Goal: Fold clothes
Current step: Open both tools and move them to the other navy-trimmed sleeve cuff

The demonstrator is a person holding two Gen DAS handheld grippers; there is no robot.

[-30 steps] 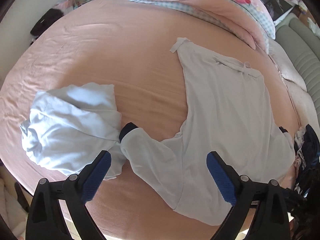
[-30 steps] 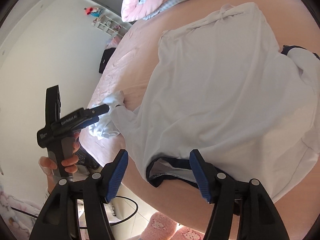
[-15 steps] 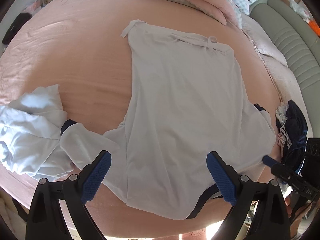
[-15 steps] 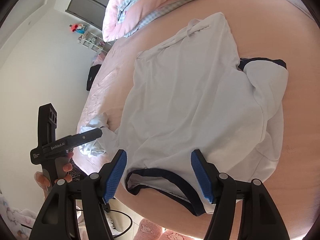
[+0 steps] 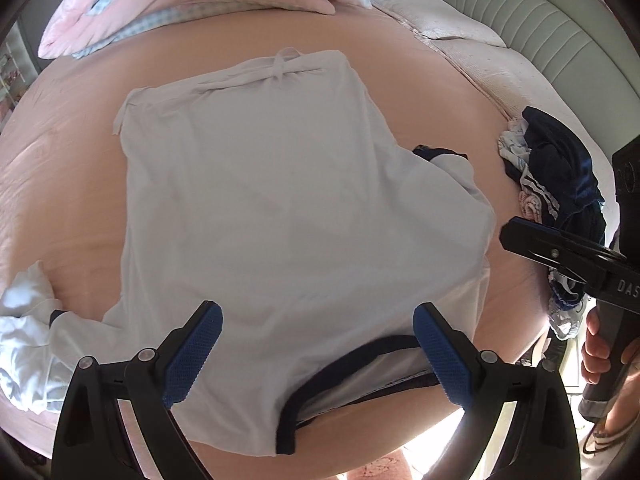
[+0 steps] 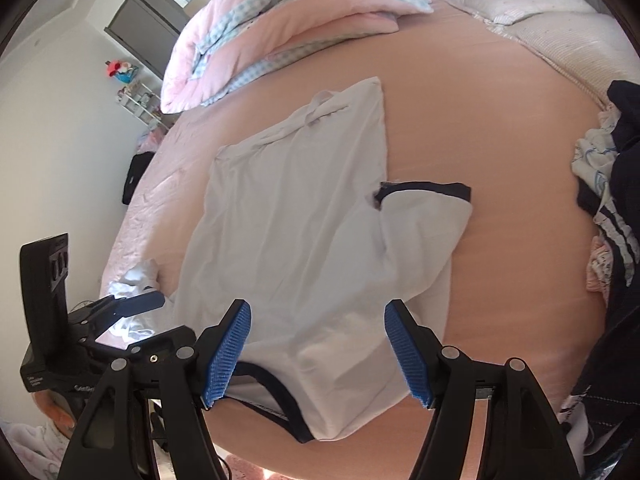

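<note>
A white T-shirt (image 5: 280, 208) with navy trim lies flat on the pink bed (image 5: 60, 160), its collar (image 5: 340, 364) nearest me at the bed's edge. My left gripper (image 5: 316, 312) hangs open above the collar end, nothing between its blue pads. In the right wrist view the same T-shirt (image 6: 304, 240) shows its navy-cuffed sleeve (image 6: 424, 208) spread to the right. My right gripper (image 6: 318, 308) hovers over the shoulder by the collar (image 6: 280, 392); its jaws are opening and grip nothing. The other sleeve (image 5: 80, 332) touches a crumpled white garment (image 5: 24, 340).
A pink and checked quilt (image 5: 200, 4) is heaped at the far side. A pile of dark navy and patterned clothes (image 5: 560, 168) sits at the bed's right edge. Pale pillows (image 5: 460, 28) and a grey padded headboard (image 5: 520, 8) are beyond. A person's hand (image 5: 596, 352) holds the right gripper's handle.
My left gripper swung right, from over the crumpled garment and sleeve to over the collar. My right gripper shifted right along the shirt's near end, so the right sleeve now shows fully.
</note>
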